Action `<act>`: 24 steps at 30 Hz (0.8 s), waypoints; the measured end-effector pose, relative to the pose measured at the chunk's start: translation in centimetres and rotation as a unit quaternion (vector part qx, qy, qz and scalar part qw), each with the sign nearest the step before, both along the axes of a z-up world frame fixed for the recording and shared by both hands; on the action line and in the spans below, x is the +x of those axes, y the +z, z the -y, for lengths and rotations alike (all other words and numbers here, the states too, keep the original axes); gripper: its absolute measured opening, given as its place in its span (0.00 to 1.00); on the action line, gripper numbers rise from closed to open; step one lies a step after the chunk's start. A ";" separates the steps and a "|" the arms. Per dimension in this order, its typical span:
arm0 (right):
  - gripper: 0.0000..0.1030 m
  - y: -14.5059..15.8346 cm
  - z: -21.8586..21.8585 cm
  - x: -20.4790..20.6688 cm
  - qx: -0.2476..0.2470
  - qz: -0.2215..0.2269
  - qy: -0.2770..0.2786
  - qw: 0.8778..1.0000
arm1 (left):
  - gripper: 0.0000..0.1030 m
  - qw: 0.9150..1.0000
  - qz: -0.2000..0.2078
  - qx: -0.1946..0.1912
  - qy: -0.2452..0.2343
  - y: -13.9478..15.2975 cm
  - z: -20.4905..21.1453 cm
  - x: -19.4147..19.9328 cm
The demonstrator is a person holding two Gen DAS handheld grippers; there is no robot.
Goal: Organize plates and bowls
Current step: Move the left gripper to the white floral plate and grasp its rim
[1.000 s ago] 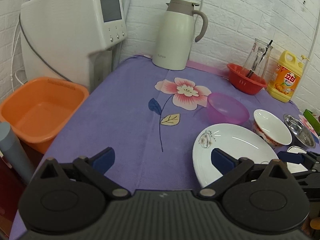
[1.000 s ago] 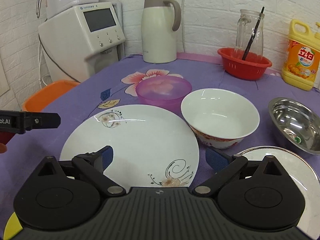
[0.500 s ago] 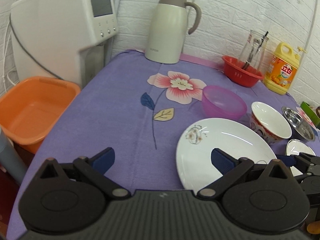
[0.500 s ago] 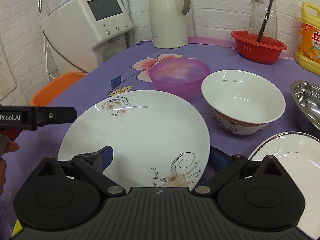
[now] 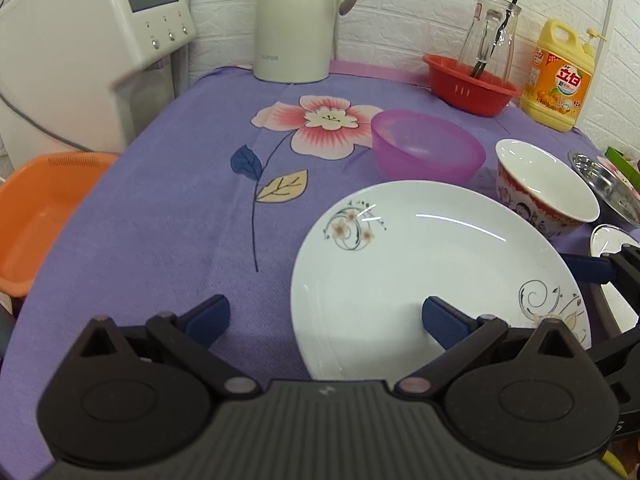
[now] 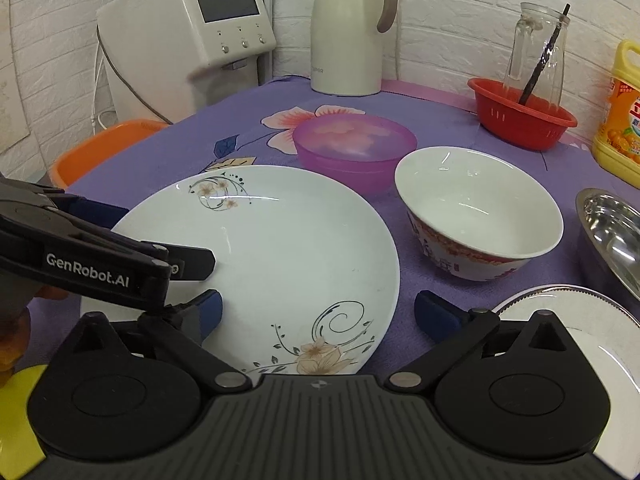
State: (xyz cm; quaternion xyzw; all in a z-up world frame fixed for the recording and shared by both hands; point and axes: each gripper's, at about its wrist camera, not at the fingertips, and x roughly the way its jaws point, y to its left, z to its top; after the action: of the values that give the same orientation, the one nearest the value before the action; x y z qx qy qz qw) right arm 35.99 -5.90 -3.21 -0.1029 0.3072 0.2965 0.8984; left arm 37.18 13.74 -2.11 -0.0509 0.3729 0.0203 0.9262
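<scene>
- We have both tongs spread wide and holding nothing: the left tongs [image 5: 324, 318] straddle the near-left rim of the large floral plate [image 5: 436, 276], and the right tongs [image 6: 318, 312] straddle its near-right rim.
- The floral plate lies flat on the purple-clothed bench [image 5: 160, 216]. The pink plastic bowl [image 6: 354, 150] sits just behind it, the white ceramic bowl [image 6: 478, 210] to its right, and a steel bowl [image 6: 614, 232] and a second plate [image 6: 568, 324] further right.
- We judge the step in hand to be gripping this plate by its edge.
- To do it well, we should slide one finger under the rim and one over it, then close firmly, since glazed china is slippery.
- We should lift it level and clear of the pink bowl, keeping the two tools from colliding.
</scene>
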 end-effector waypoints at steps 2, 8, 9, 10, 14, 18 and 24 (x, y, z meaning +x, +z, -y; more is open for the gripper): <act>1.00 -0.3 0.3 -0.3 0.007 0.020 0.003 1.000 | 0.99 1.000 0.000 0.003 -0.001 0.0 0.1 0.0; 1.00 -0.1 0.1 -0.3 0.003 0.010 0.002 1.000 | 0.99 1.000 0.003 0.003 -0.003 -0.1 -0.1 0.1; 1.00 -0.1 0.0 -0.3 0.002 0.006 0.000 1.000 | 0.99 1.000 0.004 0.003 -0.004 -0.1 -0.1 0.1; 1.00 0.0 -0.1 -0.4 0.001 0.003 -0.002 1.000 | 0.99 1.000 0.005 0.003 -0.004 -0.1 -0.1 0.1; 1.00 -0.1 -0.1 -0.6 0.003 0.008 0.002 1.000 | 0.99 1.000 0.007 0.009 -0.008 -0.2 0.1 0.0; 1.00 -0.3 0.3 -0.8 0.008 0.018 0.017 1.000 | 0.99 1.000 0.009 0.009 -0.016 -0.2 0.1 0.1; 1.00 -0.1 0.1 -0.7 0.005 0.011 0.006 1.000 | 0.80 0.998 0.022 -0.014 -0.062 0.1 0.5 0.2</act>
State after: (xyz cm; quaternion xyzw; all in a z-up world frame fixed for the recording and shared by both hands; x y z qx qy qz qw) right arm 35.29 -5.99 -3.36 -0.1038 0.2948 0.3024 0.9005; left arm 37.42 13.27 -1.98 -0.0415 0.3556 -0.0436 0.9327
